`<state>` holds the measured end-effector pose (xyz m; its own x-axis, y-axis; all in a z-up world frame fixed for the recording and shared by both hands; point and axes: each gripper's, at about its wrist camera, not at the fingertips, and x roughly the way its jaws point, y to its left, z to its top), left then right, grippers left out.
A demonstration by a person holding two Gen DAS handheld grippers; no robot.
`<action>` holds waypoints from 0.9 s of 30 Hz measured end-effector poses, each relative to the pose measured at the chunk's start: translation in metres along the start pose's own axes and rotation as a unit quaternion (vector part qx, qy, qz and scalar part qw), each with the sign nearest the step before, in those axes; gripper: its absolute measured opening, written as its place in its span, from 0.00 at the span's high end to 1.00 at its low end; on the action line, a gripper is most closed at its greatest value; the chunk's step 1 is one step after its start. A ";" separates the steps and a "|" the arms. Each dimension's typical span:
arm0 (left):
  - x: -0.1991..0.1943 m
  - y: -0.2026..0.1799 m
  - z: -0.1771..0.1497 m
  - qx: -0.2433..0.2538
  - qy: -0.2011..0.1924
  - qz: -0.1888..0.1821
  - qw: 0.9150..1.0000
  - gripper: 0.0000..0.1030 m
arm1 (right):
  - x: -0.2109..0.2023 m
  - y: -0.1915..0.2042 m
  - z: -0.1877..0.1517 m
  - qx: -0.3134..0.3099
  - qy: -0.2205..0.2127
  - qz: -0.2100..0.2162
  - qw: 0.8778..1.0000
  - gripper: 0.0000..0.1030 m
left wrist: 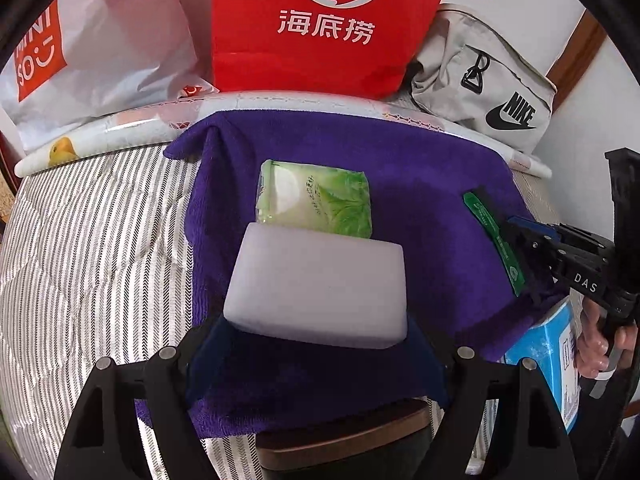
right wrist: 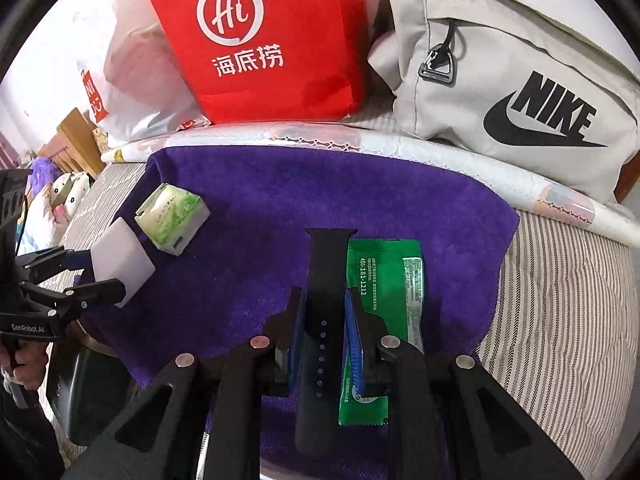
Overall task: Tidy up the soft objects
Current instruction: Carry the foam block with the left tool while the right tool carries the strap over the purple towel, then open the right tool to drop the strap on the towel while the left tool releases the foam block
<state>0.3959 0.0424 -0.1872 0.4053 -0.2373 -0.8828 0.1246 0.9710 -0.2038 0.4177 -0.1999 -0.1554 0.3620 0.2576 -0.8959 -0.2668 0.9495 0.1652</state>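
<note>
Jaws first: our left gripper (left wrist: 316, 320) is clamped on a white sponge block (left wrist: 318, 286), fingers pressing its two ends, and our right gripper (right wrist: 323, 316) is closed on a black watch strap (right wrist: 322, 280), blue pads tight against its sides. We carry the sponge just above the purple towel (left wrist: 420, 200), and from the right wrist view we see that same block (right wrist: 122, 264) held over the towel's left edge. Just beyond it a green-and-white tissue pack (left wrist: 316, 204) lies on the towel; whether sponge and pack touch we cannot tell. Over on the right side the strap runs straight ahead between our fingers, and a green sachet (right wrist: 384, 280) lies flat on the towel right alongside it, partly under the right finger. We have the towel spread on a striped bedcover (left wrist: 100, 240). Along the far edge stand a red paper bag (left wrist: 328, 24), a white Miniso bag (left wrist: 100, 52) and a grey Nike pouch (right wrist: 500, 92).
</note>
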 end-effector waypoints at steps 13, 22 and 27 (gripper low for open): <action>-0.002 -0.003 -0.001 -0.004 0.006 -0.008 1.000 0.15 | 0.009 0.001 0.001 0.000 0.024 -0.002 1.000 0.80; -0.017 0.000 -0.007 -0.031 0.008 -0.007 0.999 0.14 | -0.016 0.000 -0.004 0.009 -0.001 0.001 1.000 0.54; -0.042 0.001 -0.017 -0.037 -0.009 -0.006 0.999 0.14 | -0.043 0.002 -0.010 0.016 -0.012 0.006 1.000 0.54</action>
<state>0.3634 0.0537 -0.1572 0.4210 -0.2488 -0.8723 0.0623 0.9673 -0.2458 0.3926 -0.2109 -0.1204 0.3809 0.2739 -0.8831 -0.2439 0.9511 0.1897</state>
